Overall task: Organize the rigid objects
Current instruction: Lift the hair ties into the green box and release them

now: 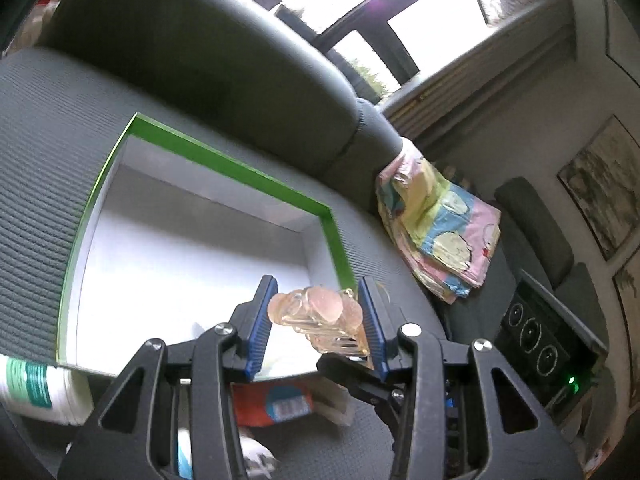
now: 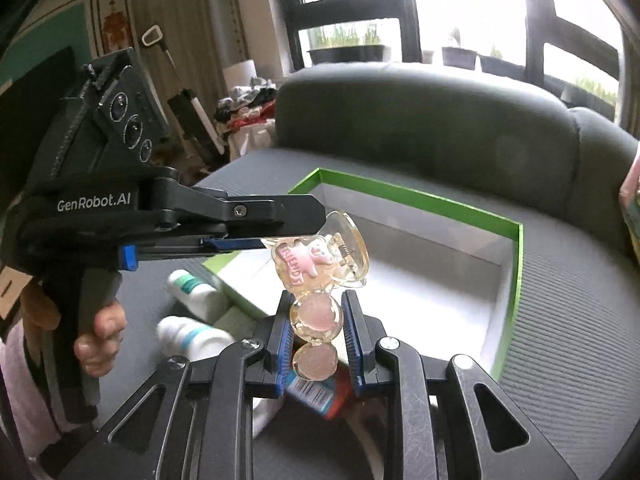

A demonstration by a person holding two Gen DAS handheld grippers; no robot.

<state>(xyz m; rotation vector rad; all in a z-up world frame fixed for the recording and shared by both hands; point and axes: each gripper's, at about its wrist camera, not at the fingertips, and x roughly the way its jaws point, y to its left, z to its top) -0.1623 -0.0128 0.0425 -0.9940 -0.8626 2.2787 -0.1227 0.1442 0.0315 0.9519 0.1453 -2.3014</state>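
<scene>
A clear plastic hair claw clip [image 2: 320, 276] with pink decorations is held between both grippers above the near edge of an open white box with a green rim [image 2: 420, 196]. My left gripper [image 1: 316, 312] is shut on the clip's [image 1: 320, 312] upper end; in the right wrist view it reaches in from the left [image 2: 304, 236]. My right gripper [image 2: 316, 320] is shut on the clip's lower round pink part. The box [image 1: 240, 168] sits on a grey sofa seat and its floor shows white.
White bottles with green labels [image 2: 196, 296] and a red-and-blue packet [image 2: 316, 396] lie on the seat in front of the box. A colourful folded cloth [image 1: 440, 228] hangs at the sofa's right. The sofa backrest [image 2: 420, 128] rises behind the box.
</scene>
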